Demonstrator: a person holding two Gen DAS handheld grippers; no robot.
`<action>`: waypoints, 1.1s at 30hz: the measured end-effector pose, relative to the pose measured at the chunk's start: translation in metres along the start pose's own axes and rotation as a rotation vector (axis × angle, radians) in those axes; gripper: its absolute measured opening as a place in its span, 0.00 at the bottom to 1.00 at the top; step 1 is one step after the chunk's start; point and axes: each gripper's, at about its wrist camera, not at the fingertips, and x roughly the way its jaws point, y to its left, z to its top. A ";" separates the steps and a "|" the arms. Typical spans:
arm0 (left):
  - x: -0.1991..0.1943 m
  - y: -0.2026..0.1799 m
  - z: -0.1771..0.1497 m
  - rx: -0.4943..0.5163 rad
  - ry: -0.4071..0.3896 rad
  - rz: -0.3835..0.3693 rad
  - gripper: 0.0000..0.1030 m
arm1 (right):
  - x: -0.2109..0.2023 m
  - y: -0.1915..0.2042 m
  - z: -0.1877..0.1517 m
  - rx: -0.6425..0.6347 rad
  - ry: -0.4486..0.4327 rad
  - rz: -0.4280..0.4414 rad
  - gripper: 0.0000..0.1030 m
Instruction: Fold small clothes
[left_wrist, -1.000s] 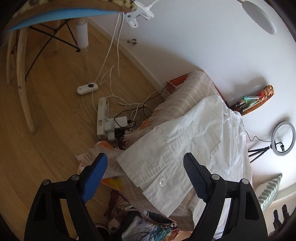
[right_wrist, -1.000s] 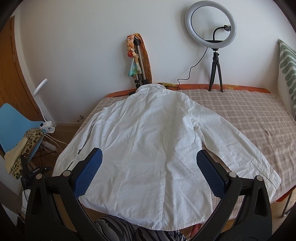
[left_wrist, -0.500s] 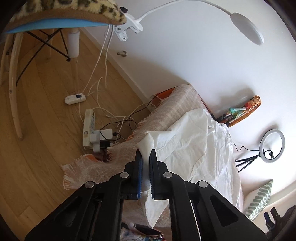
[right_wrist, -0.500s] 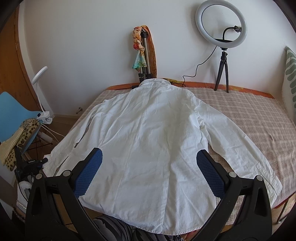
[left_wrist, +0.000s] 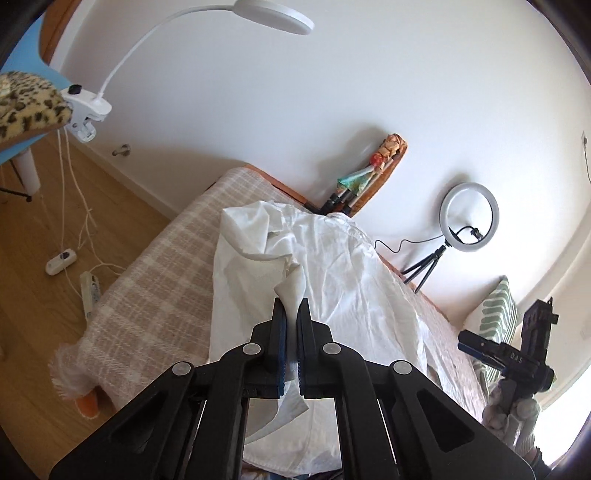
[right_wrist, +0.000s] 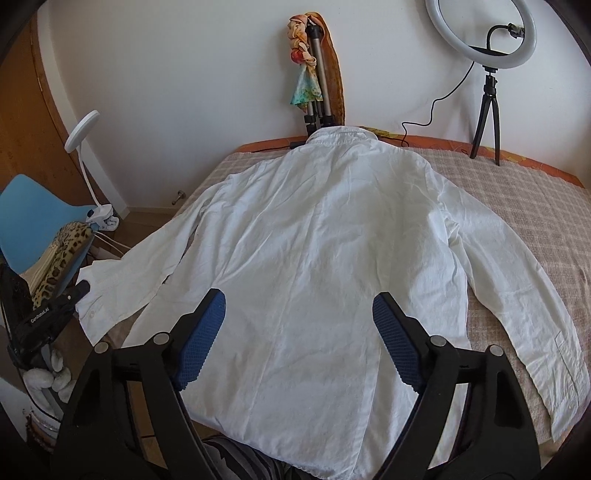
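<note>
Lying back-up on the checked bed (right_wrist: 517, 206), the white shirt (right_wrist: 332, 258) has its collar toward the wall and its sleeves spread to either side. The left claw (left_wrist: 290, 314) is clamped on the left sleeve's cuff (left_wrist: 293, 291), holding it lifted off the bed. The right claw (right_wrist: 297, 310) hovers over the shirt's lower back, jaws wide apart and gripping nothing.
</note>
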 end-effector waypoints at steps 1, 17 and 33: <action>0.002 -0.009 -0.004 0.033 0.018 -0.015 0.03 | 0.007 0.000 0.006 0.005 0.015 0.025 0.79; 0.028 -0.045 -0.072 0.320 0.241 -0.007 0.03 | 0.188 0.058 0.087 0.056 0.292 0.248 0.59; 0.012 0.013 -0.075 0.097 0.267 0.136 0.39 | 0.225 0.116 0.045 -0.199 0.345 0.108 0.59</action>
